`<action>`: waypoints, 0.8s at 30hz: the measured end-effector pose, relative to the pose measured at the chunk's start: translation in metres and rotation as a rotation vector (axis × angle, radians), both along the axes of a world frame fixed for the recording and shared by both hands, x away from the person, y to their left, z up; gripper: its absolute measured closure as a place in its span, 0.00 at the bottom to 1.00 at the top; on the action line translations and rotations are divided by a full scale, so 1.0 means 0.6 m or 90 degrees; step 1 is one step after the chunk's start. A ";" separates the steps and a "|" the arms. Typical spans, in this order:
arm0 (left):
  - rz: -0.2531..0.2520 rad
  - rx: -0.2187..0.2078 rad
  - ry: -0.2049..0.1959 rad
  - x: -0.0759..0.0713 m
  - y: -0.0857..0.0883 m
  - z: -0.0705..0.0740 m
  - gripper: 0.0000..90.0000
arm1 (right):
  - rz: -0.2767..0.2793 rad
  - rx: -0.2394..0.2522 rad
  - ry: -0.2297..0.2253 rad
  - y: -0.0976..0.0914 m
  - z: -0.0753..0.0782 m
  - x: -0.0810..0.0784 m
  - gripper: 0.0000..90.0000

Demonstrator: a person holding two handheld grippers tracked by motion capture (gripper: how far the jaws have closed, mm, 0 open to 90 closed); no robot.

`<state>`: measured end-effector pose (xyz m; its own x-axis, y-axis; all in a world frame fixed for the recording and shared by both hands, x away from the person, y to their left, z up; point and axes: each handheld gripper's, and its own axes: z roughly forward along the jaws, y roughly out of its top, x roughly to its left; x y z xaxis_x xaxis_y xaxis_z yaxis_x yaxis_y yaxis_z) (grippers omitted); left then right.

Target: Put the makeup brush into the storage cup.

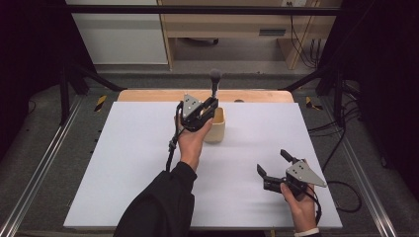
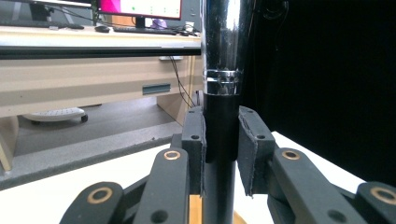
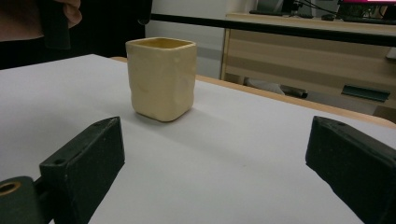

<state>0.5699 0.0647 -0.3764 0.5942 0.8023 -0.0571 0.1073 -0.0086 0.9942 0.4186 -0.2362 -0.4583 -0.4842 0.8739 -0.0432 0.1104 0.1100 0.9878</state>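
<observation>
Centre of the frame, your left gripper (image 1: pixel 213 104): clamped on the brush (image 1: pixel 215 81) (upright), above the cup (image 1: pixel 217 129).
Lower right, your right gripper (image 1: pixel 272 165): jaws spread, nothing held.

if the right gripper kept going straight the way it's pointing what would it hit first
Probably nothing soon: the open right gripper has bare table ahead. The cup stands left of that line, so the jaws would likely pass it, though depth is hard to judge.
</observation>
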 end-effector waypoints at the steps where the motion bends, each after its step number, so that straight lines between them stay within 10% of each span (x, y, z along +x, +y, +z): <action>1: -0.001 -0.002 0.001 0.001 0.000 -0.001 0.83 | 0.000 -0.003 -0.004 -0.001 0.000 0.001 0.05; 24: -0.001 0.001 -0.002 0.011 -0.003 -0.012 0.83 | 0.003 -0.008 -0.004 0.000 -0.002 0.002 0.05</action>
<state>0.5767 0.0629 -0.3834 0.5952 0.8017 -0.0546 0.1045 -0.0098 0.9945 0.4196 -0.2364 -0.4592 -0.4877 0.8711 -0.0578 0.1035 0.1234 0.9870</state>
